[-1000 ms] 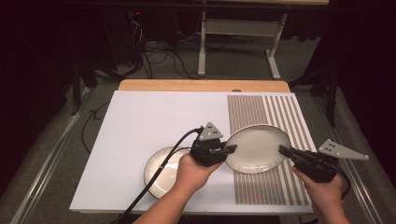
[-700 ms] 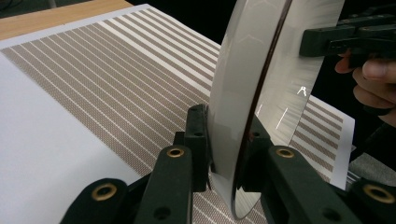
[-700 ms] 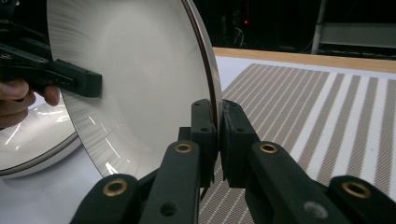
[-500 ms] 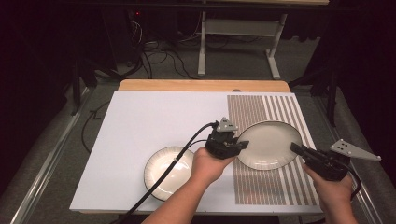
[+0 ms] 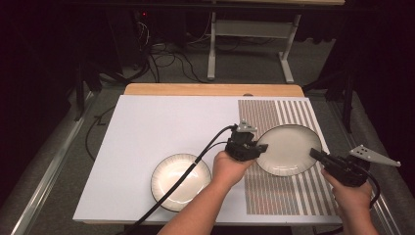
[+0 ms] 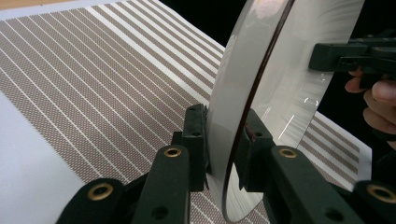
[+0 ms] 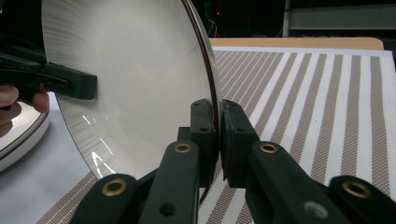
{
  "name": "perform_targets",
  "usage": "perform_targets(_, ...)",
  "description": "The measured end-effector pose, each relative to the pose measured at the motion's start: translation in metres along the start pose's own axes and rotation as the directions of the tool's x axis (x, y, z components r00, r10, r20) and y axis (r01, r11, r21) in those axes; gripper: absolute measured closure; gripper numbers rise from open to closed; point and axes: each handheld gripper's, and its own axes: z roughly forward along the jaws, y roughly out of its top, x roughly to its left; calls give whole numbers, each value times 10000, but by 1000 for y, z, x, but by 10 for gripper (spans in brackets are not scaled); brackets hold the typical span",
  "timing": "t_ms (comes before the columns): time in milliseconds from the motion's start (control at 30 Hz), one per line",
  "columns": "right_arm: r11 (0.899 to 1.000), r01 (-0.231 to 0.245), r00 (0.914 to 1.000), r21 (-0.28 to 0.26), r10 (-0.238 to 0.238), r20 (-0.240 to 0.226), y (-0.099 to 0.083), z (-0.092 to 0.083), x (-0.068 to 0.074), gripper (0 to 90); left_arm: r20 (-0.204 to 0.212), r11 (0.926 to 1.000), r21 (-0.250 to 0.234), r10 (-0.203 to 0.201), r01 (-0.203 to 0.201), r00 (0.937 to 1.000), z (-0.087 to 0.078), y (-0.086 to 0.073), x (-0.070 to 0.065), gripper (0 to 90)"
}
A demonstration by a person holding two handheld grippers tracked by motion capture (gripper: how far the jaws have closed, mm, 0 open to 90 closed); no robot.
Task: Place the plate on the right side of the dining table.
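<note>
Over the striped right end of the tabletop, one plate hangs between two grippers, and both have it by the rim. The left gripper bites the plate's left edge, its two black jaws pinched onto the rim from either side; from the left gripper view the plate stands on edge between the pads, clamped tight. The right gripper has the opposite edge, and from the right gripper view its jaws squeeze the dark rim of the plate just as firmly, with almost no gap showing. So that's two grippers, one shared plate, held off the surface near the right edge of the tabletop.

Count the dishes: two. The second is a bowl with a ribbed, dark-edged rim, sitting alone on the plain white part near the front edge, left of the person's left forearm. The left gripper's cable crosses right over it. A sliver of that bowl peeks in low at the left of the right gripper view.

Beneath the white cover, one wooden board shows along the tabletop's far edge.
</note>
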Motion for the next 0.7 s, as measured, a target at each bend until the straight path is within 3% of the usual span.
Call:
perform_targets(233,9996,-227,9996,162,225,168,-6,2,-8,867,-94,9998,154,-89,90,9999,12,-3,1,756)
perform_targets(700,9981,-364,9983,499,341,462,-15,3,-11,864,-261,9987,451,-242,254,9994,23,-11,0,749)
